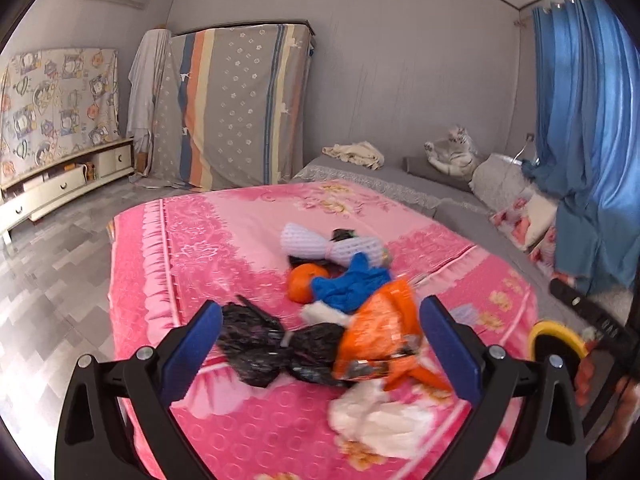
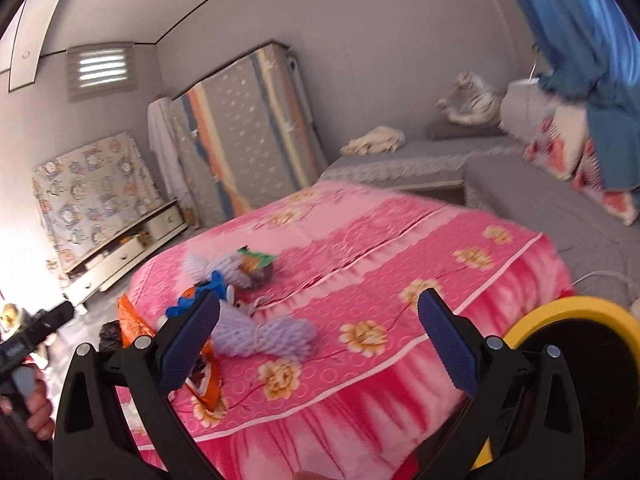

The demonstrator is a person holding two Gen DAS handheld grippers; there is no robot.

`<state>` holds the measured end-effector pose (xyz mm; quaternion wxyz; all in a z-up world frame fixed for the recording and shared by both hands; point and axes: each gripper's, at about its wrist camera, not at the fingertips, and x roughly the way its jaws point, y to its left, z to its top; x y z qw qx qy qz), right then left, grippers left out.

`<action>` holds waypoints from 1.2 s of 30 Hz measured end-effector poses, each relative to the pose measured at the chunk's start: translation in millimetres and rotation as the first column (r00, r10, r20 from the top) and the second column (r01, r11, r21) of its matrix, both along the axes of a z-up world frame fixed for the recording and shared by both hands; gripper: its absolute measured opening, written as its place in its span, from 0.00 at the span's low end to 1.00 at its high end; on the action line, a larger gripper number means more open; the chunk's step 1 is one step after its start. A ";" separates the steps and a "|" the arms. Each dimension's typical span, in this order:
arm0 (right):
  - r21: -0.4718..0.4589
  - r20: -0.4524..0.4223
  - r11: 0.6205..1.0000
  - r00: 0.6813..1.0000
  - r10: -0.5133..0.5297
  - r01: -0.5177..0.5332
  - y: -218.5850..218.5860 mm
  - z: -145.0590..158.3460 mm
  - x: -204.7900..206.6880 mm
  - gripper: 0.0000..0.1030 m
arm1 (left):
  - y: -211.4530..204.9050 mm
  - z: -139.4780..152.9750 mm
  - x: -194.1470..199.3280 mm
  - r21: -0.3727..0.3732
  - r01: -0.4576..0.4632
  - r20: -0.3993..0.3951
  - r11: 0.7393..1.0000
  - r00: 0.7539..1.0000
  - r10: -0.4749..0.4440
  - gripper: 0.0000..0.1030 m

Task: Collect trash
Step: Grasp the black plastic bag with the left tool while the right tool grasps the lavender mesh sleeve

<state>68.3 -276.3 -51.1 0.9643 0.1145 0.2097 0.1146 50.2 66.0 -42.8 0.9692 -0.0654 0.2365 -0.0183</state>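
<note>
Left wrist view: left gripper [image 1: 320,346] spread wide, holding nothing, poised above the crumpled orange foil snack wrapper [image 1: 378,338] on the pink flowered bed cover [image 1: 192,248]. Wrapper directly ahead between the fingers [image 1: 196,348], long axis running away from them; knotted black plastic bag [image 1: 276,344] touching its left edge.

Right wrist view: right gripper [image 2: 320,346] also wide and empty, aimed at bare cover; wrapper [image 2: 132,320] far off to its left. Left gripper judged clearly nearer.

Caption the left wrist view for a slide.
Open left gripper hovers over black bag and orange wrapper on pink bedspread.
</note>
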 end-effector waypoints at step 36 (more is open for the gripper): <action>-0.085 -0.344 0.955 0.908 0.240 -0.284 61.1 -68.5 114.7 0.92 | 78.4 -76.7 85.3 -0.136 -0.118 -0.289 0.984 0.955 0.075 0.93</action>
